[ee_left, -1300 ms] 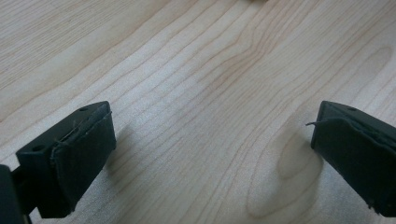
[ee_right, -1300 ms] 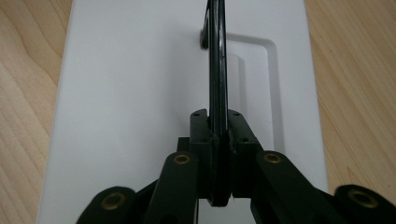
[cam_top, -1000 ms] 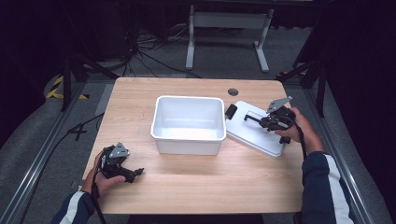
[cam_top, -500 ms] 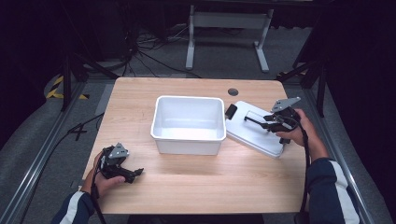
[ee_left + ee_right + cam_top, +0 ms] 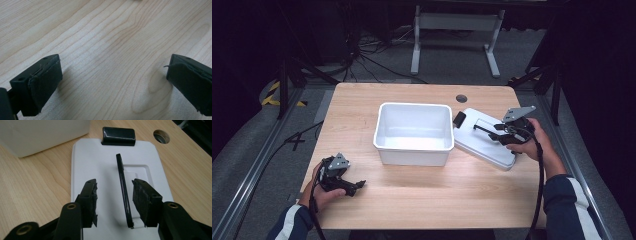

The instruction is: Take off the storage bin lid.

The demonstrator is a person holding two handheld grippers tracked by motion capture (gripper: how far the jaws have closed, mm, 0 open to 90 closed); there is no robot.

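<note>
One white bin (image 5: pixel 413 132), one white lid (image 5: pixel 484 138) — and two grippers — on one table (image 5: pixel 362 105).

- The left gripper (image 5: pixel 357 186) is held low at the near left part of the surface (image 5: pixel 462 200), with the person's left hand (image 5: pixel 319 192) closed around its body.
- Its jaws stand wide apart and point to the right in the high view.
- The left forearm comes in from the bottom edge, in a dark sleeve with a white stripe.
- The right gripper (image 5: pixel 479 128) is held by the right hand (image 5: pixel 529 145) at the far right side, and points left.
- Its jaws are parted, not fully wide.
- The right forearm rises from the bottom right corner, slightly bent at the wrist.
</note>
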